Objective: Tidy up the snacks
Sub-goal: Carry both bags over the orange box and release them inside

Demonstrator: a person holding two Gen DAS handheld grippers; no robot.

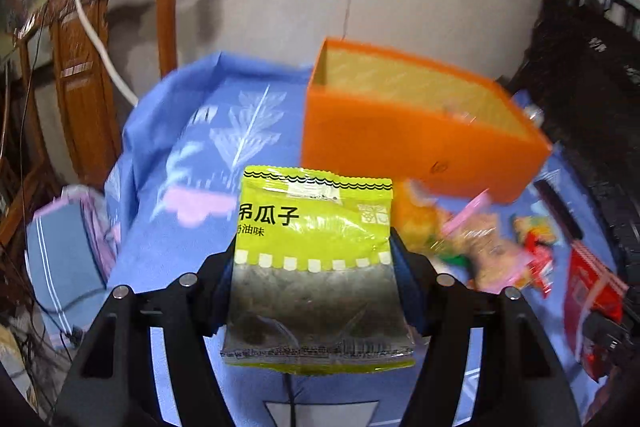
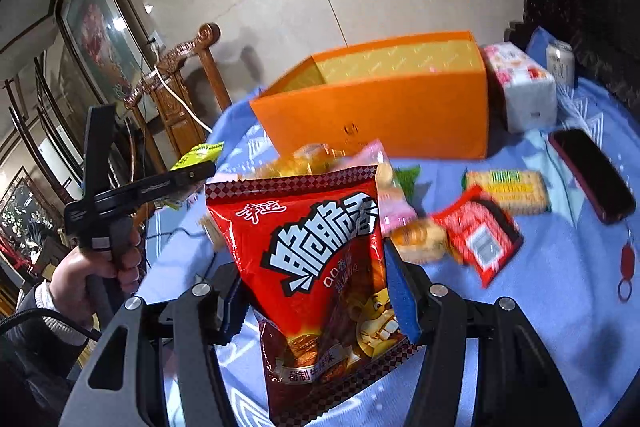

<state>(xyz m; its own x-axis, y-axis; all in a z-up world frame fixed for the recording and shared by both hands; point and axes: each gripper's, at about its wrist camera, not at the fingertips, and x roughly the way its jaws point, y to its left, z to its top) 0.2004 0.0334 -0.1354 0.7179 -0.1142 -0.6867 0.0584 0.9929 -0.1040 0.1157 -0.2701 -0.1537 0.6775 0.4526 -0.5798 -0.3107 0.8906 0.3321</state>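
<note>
Between both pads, green seed packet stands upright (lengthwise).

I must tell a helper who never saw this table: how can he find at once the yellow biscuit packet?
Start from the big orange box standing on the blue tablecloth. In front of its right end, between a red packet and a dark phone, lies the biscuit packet. It alone is a flat yellow rectangle with a green band.
</note>
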